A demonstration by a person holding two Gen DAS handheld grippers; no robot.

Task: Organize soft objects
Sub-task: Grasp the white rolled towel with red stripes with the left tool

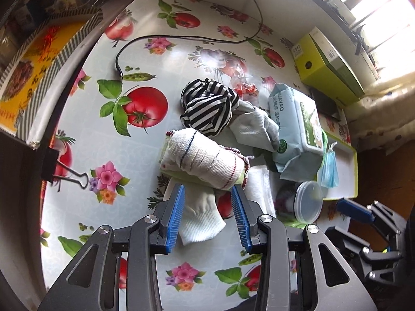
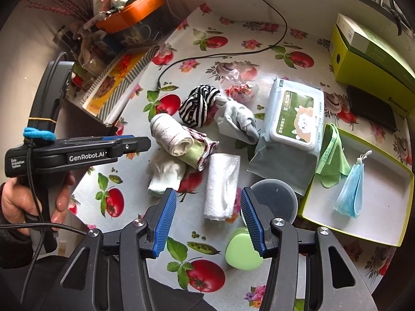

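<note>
A heap of soft things was gathered near the middle of the table (image 2: 85,197), which was covered by a cloth printed with tomatoes and flowers. At the heap's near side a pale sock (image 1: 199,215) was seen, partly buried under a rolled cream cloth (image 1: 207,160) with thin dark and red lines; the green cloth wrapped inside that roll could only be glimpsed at its ends. A striped black-and-white garment (image 1: 207,108) was bunched behind the roll, and a grey sock (image 1: 256,127) was crumpled just beside it, its lower part hidden by neighbouring items. A rolled white towel (image 2: 223,186) was laid beside the roll, mostly covered in the left wrist view. A packet of wet wipes (image 2: 293,119) was rested on a grey cloth (image 2: 282,168), of which only the front showed. Toward the table's right edge an open tray (image 2: 389,235) was found, holding a blue face mask (image 2: 350,191), with a green cloth (image 2: 332,160) draped over its rim. The left gripper (image 1: 207,204) was held wide open just above the pale sock, nothing being gripped. The right gripper (image 2: 207,207) was likewise spread wide and empty, above the white towel. A clear lidded tub (image 2: 275,199) and a green heart-shaped object (image 2: 241,254) were partly blocked by its right finger.
</note>
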